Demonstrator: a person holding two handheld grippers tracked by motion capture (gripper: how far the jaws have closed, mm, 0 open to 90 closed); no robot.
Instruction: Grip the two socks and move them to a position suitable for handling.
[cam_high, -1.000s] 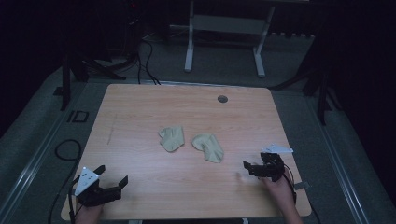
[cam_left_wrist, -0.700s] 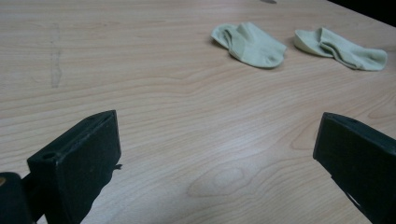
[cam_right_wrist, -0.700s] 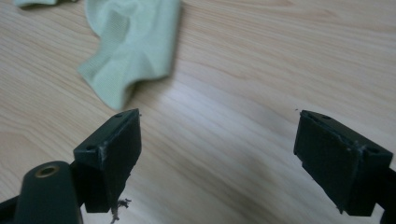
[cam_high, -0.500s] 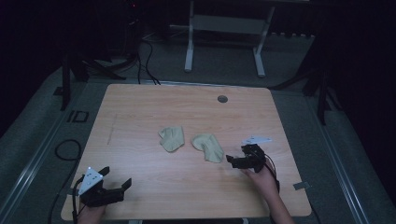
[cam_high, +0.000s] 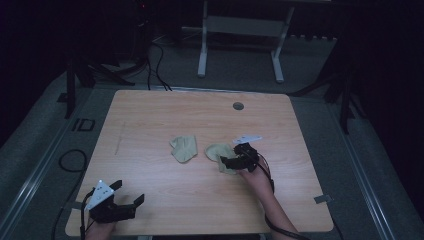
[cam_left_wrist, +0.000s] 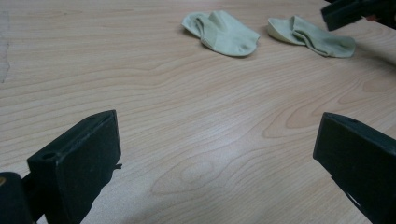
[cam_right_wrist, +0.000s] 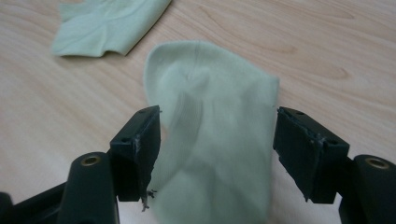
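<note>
1. Two pale green socks are laid side by side near the middle of a light wooden desk (cam_high: 150, 125), close together but apart.
2. The right sock (cam_high: 218, 151) is straddled by the right gripper (cam_high: 231, 162); its jaws are spread to either side of the fabric, not clenched on it.
3. The left sock (cam_high: 183, 148) is crumpled and lies untouched.
4. The left gripper (cam_high: 131, 205) is held at the desk's near left corner, well apart from both socks, with its jaws spread wide and nothing between them.
5. A small round grommet (cam_high: 238, 106) is set near the desk's far edge.
</note>
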